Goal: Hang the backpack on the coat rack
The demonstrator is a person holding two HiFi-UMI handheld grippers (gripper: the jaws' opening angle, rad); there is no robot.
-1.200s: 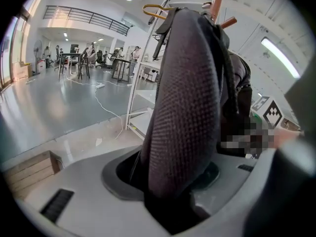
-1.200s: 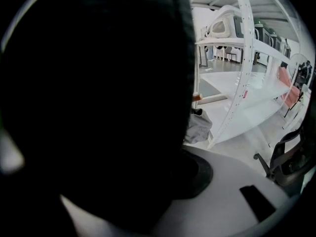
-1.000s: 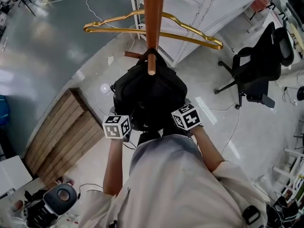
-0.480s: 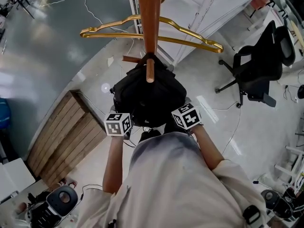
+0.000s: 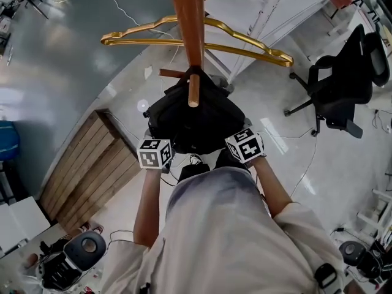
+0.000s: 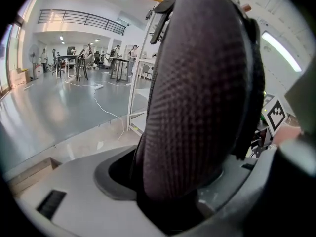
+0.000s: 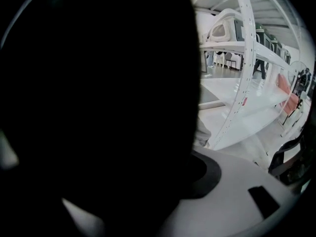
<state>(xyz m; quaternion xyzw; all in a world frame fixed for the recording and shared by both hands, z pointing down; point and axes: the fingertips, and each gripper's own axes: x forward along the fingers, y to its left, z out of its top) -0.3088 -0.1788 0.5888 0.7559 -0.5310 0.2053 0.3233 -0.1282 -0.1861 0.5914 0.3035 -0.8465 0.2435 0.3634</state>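
Backpack (image 5: pixel 193 118), black, hangs against the wooden coat rack (image 5: pixel 188 17). Its top loop looks hooked over a short peg (image 5: pixel 193 94), so the rack, not the hands, seems to take the weight. A person stands close behind, one claw at each side of the bag's near edge, prob. to steady it as the load passes to the peg.

Left claw (image 6: pixel 170 201): jaws have just been opening, w/ a padded mesh strap (image 6: pixel 197 98) lying loose between them and a gap showing on one side, so the grip is released. Right claw (image 7: pixel 143 191): jaws also just been opening, black bag fabric between them, and it reads as let go rather than clenched.

Task judged nearly done. What's left is to draw both claws clear w/o dragging the bag off. A gold hanger (image 5: pixel 184 38) sits higher on the rack, apart from the bag.

Hard to see:
- The loop is black on black, so how far it sits on the peg can't be confirmed.
- In head view the marker cubes & bag cover both sets of jaws.
- Right claw view is mostly blacked out by the bag; only one jaw and white shelving (image 7: pixel 242 83) show.
- The rack's base is hidden under the bag & the person's torso.
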